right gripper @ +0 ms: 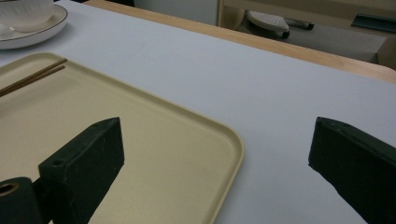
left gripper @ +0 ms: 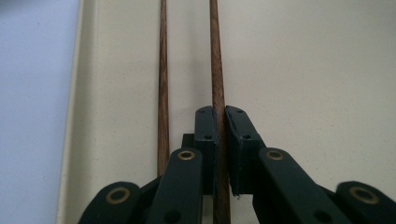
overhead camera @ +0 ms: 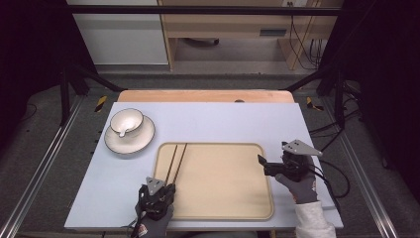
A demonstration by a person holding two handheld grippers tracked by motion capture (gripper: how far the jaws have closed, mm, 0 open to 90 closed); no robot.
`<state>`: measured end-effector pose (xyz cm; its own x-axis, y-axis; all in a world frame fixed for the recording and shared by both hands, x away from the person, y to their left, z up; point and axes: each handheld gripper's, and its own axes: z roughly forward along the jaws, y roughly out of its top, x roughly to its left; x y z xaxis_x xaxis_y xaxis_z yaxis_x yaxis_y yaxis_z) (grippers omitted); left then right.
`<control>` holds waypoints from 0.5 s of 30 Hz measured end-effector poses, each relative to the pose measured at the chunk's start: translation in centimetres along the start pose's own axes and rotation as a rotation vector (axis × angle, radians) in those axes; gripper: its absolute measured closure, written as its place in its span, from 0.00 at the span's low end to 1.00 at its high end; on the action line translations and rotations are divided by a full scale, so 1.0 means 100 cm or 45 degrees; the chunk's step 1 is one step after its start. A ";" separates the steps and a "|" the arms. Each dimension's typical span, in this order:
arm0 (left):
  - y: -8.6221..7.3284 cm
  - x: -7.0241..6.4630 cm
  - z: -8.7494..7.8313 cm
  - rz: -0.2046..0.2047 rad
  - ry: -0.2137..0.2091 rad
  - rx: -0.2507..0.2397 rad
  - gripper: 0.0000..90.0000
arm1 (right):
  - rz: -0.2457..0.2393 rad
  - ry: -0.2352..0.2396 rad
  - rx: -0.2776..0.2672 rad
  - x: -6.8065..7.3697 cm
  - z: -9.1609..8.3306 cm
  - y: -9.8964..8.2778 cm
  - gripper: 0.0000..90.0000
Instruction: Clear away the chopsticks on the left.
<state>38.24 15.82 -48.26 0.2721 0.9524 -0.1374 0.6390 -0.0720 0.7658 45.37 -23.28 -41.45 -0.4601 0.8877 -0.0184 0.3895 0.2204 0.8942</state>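
The left gripper [left gripper: 219,126] is clamped on the right-hand chopstick [left gripper: 215,56], which runs toward 12 o'clock; the other chopstick [left gripper: 162,84] lies free just beside it, near the tray's [left gripper: 84,93] raised left rim. The right gripper [right gripper: 215,154], jaws wide apart, hovers over the tray's right edge, pointing toward 9 o'clock, with bare tray floor between the two. A bowl [overhead camera: 126,121] on a plate [overhead camera: 130,141] sits at 11 o'clock.

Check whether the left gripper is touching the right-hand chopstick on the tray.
Touching. In the left gripper view the left gripper has its jaws closed against both sides of the right-hand chopstick, no gap showing.
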 end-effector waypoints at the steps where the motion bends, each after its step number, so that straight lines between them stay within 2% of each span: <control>1: 0.000 0.000 0.000 0.008 0.002 0.004 0.93 | 0.001 0.000 0.001 0.000 0.000 0.000 0.04; 12: 0.004 -0.001 -0.002 0.027 -0.015 0.016 0.89 | 0.002 0.001 -0.004 0.000 0.000 0.000 0.04; 15: 0.010 -0.001 -0.008 0.042 -0.021 -0.017 0.87 | 0.000 -0.001 -0.005 -0.001 -0.001 0.000 0.04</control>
<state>38.27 15.86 -46.96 0.3048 0.9445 -0.1223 0.6201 -0.0993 0.7782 45.32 -23.37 -41.38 -0.4593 0.8881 -0.0188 0.3866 0.2188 0.8959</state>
